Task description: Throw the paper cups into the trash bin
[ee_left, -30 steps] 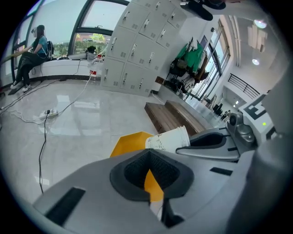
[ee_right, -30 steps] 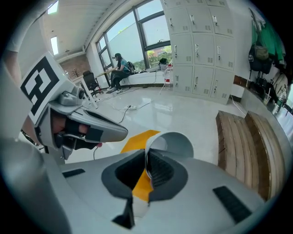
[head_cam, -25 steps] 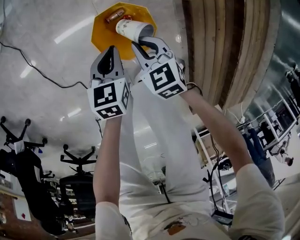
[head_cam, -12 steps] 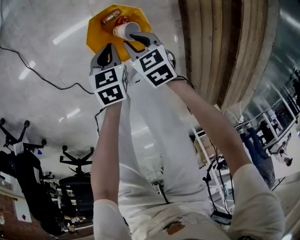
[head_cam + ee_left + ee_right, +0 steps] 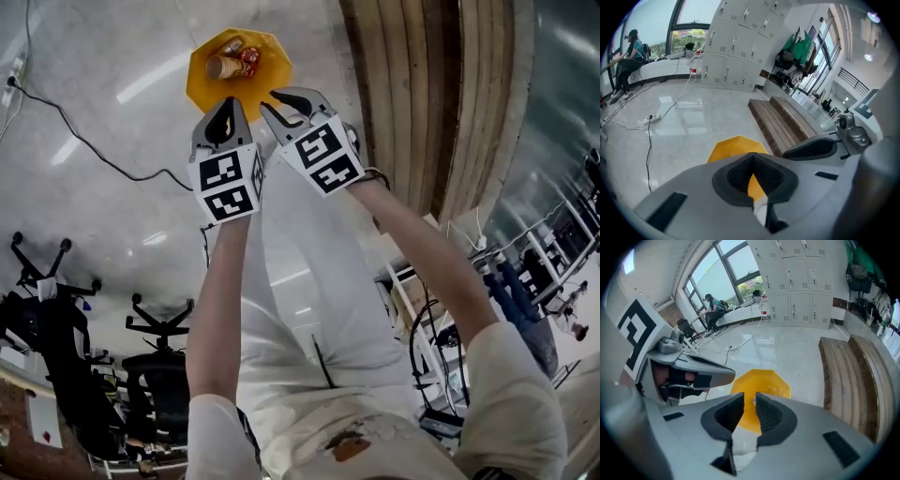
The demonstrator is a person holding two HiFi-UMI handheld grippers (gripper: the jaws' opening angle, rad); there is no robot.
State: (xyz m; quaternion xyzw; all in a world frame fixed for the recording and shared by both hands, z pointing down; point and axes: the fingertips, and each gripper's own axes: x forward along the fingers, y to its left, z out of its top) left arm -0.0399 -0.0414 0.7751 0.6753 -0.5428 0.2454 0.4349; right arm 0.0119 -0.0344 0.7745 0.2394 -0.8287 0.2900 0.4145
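Head view: the paper cup point(image 5: 223, 67) lies inside the yellow trash bin point(image 5: 272, 73), which stands on the glossy grey floor point(image 5: 112, 206) beside a slatted wooden bench point(image 5: 422, 94). The left gripper point(image 5: 228, 103) and right gripper point(image 5: 278, 101) hover just above the bin.

Left gripper view: its jaws meet and hold nothing. Lockers point(image 5: 736, 42) line the far wall.

Right gripper view: its jaws are slightly apart and hold nothing.

A low swing could probably tip the bin and spill the cup. The floor cable point(image 5: 84, 145) could trip the person.

A paper cup point(image 5: 222, 67) lies on its side inside the yellow trash bin point(image 5: 274, 64).
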